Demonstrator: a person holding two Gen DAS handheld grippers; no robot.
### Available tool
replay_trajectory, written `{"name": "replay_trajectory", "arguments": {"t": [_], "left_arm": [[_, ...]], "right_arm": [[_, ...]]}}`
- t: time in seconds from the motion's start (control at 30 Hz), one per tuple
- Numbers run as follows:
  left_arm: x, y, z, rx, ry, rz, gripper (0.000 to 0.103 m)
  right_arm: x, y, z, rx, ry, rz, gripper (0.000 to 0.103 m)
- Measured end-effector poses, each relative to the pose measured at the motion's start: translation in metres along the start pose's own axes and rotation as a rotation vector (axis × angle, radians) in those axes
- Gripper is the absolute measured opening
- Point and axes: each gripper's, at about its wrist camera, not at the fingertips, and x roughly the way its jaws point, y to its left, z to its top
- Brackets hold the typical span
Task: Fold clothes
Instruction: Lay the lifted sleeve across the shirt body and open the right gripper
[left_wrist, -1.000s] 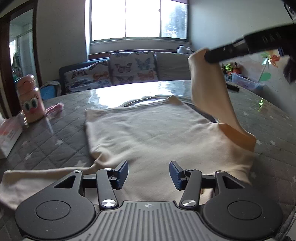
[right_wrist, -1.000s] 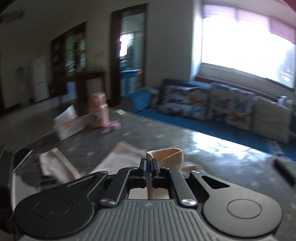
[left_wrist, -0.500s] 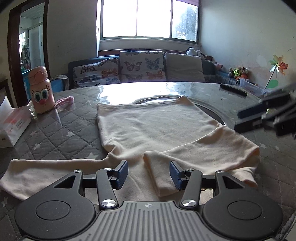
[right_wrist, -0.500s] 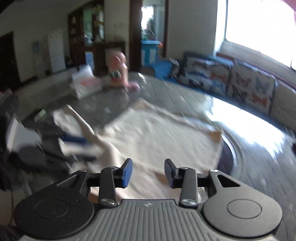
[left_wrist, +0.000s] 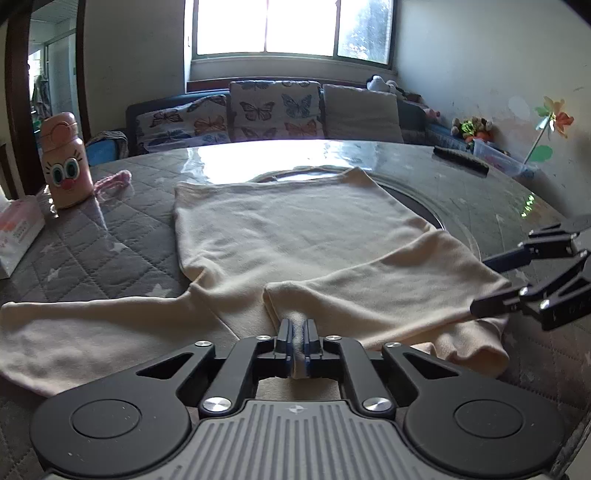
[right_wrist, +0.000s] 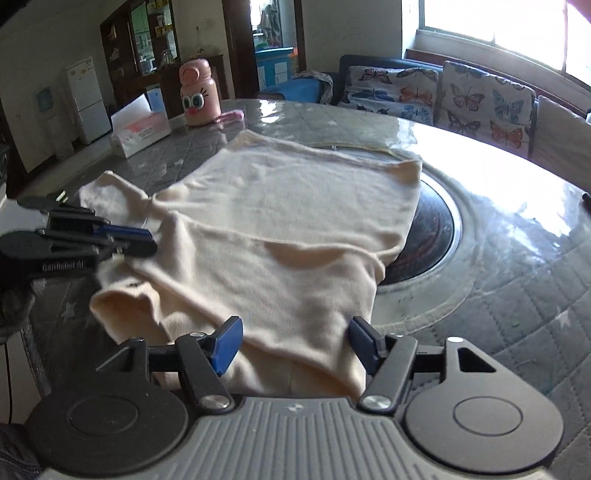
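Note:
A cream long-sleeved shirt (left_wrist: 295, 229) lies flat on the quilted table (left_wrist: 110, 251). Its right sleeve (left_wrist: 388, 288) is folded across the chest, while the other sleeve (left_wrist: 74, 325) stretches out to the left. My left gripper (left_wrist: 297, 339) is shut on the end of the folded sleeve, pinching a ridge of cloth. In the right wrist view the shirt (right_wrist: 295, 206) spreads ahead and my right gripper (right_wrist: 295, 343) hangs low over its near shoulder. Those jaws are opening, with cloth lying under the gap and the pads not pressing on it. The right gripper (left_wrist: 482, 285) also shows at the shirt's right edge.
A pink cartoon bottle (left_wrist: 64, 162) and a tissue box (left_wrist: 18, 229) stand at the table's left. A black remote (left_wrist: 460, 162) lies far right. A dark round inset (right_wrist: 424, 236) sits in the table's middle, partly under the shirt. A sofa with butterfly cushions (left_wrist: 273, 107) is behind.
The right gripper let go of the raised sleeve, which now lies folded across the shirt, then dropped low and opened wide. The left gripper closed on the sleeve's end.

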Motion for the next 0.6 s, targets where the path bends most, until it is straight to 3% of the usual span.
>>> {"name": "replay_trajectory", "arguments": {"t": [0.17,0.43,0.6], "left_arm": [[-0.019,0.003,0.001,0.004,-0.026,0.018,0.005],[-0.020,0.010,-0.003,0.009,0.006,0.045,0.010],[-0.026,0.010,0.005,0.017,-0.029,0.065,0.011]], "right_arm": [[-0.007,0.000,0.001,-0.019,-0.005,0.002,0.068],[-0.010,0.005,0.003,-0.029,-0.026,0.033,0.072],[-0.009,0.007,0.003,-0.030,-0.035,0.051,0.072]]}}
